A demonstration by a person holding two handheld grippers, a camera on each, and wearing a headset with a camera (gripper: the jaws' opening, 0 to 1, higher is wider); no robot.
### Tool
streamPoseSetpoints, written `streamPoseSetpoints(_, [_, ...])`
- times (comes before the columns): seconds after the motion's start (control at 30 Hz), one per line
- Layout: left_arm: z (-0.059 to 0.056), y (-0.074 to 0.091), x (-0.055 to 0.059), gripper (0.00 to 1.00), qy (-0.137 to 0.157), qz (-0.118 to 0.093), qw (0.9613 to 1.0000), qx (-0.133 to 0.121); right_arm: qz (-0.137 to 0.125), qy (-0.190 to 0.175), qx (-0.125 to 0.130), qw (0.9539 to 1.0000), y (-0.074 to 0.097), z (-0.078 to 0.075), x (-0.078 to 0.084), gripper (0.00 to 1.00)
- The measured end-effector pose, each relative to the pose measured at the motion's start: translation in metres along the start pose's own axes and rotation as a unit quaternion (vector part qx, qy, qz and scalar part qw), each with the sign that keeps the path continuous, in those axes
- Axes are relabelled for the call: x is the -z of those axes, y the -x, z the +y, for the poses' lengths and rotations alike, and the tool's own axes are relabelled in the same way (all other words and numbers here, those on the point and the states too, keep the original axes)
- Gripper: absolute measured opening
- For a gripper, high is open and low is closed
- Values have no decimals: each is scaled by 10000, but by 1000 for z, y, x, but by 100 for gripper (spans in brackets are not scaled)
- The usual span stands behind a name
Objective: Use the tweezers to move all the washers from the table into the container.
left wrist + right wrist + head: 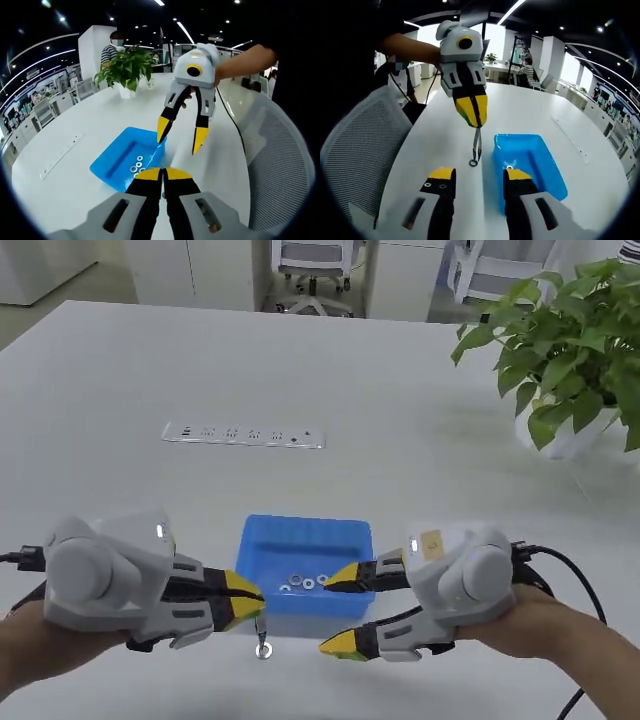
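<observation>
My left gripper (254,606) is clenched on the tweezers (477,142). Their tips meet one washer (473,162) just outside the blue container's (305,527) near wall. My right gripper (338,613) is spread wide, grasping nothing, with one jaw above the container and the other just outside it. More washers (305,583) lie inside the container.
</observation>
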State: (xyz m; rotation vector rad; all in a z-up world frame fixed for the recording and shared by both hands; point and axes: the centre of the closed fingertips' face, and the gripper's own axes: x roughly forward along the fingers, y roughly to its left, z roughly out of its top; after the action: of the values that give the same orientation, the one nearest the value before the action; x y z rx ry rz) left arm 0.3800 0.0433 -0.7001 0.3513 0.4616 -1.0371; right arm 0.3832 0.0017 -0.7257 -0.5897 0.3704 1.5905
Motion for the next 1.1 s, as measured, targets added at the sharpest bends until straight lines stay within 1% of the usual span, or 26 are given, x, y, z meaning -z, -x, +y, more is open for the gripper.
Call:
streamPoseSetpoints(0.27, [-4,-1,-2,5,-45,32,10000,72,-25,164,-184,9997,-16,-1,-7,32])
streamPoseSetpoints(0.63, [-2,0,-1,5,-90,110,9998,110,21,402,-480,9980,-38,2,-11,25])
streamPoseSetpoints(0.9, [-1,0,0,5,-41,95,9999,109,39,434,-701,9966,-51,6,-12,22])
streamPoseSetpoints(1.1, [-1,0,0,5,-36,103,9999,121,67,514,-797,9955,-58,7,-12,19])
